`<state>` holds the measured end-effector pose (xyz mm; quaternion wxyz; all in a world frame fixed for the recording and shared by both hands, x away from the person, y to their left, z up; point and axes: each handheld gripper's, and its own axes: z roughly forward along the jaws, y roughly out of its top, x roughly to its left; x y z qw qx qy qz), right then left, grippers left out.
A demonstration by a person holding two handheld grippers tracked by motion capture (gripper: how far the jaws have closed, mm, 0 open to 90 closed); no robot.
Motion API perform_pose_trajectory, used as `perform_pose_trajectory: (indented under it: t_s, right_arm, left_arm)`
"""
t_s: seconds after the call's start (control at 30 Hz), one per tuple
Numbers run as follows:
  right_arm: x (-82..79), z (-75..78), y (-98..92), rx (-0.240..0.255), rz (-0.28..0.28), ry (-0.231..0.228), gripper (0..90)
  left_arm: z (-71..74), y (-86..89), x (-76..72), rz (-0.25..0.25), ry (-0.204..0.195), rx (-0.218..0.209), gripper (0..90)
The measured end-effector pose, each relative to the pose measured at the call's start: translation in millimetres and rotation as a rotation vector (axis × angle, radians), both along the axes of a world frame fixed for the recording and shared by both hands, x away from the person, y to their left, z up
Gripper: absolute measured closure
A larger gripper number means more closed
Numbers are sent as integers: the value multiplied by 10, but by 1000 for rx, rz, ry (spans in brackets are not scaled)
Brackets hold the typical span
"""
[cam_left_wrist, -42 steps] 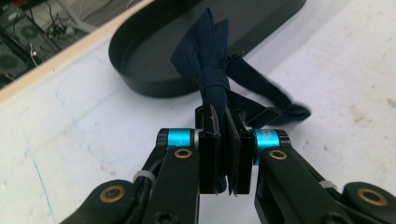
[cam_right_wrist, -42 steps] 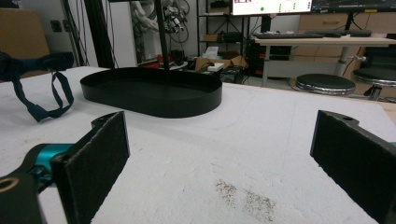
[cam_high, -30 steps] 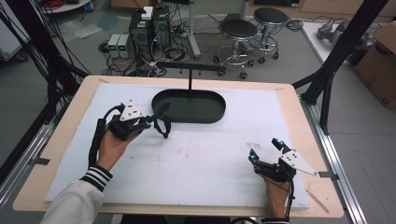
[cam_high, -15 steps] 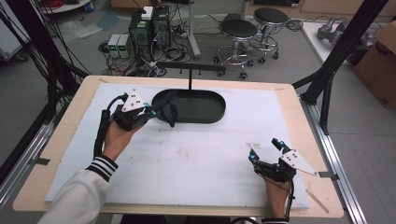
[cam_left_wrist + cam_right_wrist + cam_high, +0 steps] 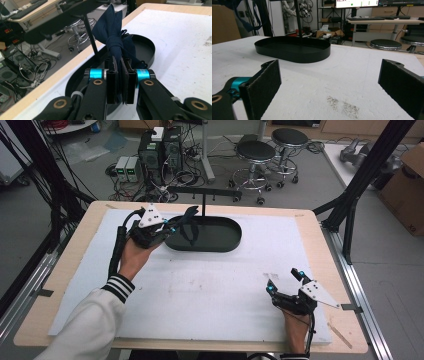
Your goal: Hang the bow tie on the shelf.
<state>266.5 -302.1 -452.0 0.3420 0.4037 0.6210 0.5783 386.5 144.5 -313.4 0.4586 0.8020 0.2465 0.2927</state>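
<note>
Bow tie, dark blue, hangs clamped in the left gripper above the black tray's left end, below the rack's bar; the right gripper rests spread wide on the counter, well apart.

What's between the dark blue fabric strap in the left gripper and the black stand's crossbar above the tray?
Nothing visible. The left gripper clamps the dark blue fabric strap, lifted over the black oval tray; open air lies up to the crossbar.
</note>
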Motion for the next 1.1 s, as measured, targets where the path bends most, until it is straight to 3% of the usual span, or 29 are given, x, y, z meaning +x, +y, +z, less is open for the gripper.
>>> perform_pose_trajectory:
  t_s: [0.43, 0.8, 1.1]
  right_arm:
    - [1, -1, -6, 5, -1, 0, 36]
    - [0, -3, -9, 4, -2, -11, 36]
    - [-6, -4, -11, 12, -4, -6, 36]
  left_arm:
    - [266, -128, 210, 6, -46, 7, 844]
    - [380, -225, 436, 24, -75, 26, 844]
    - [379, -246, 640, 45, -100, 32, 844]
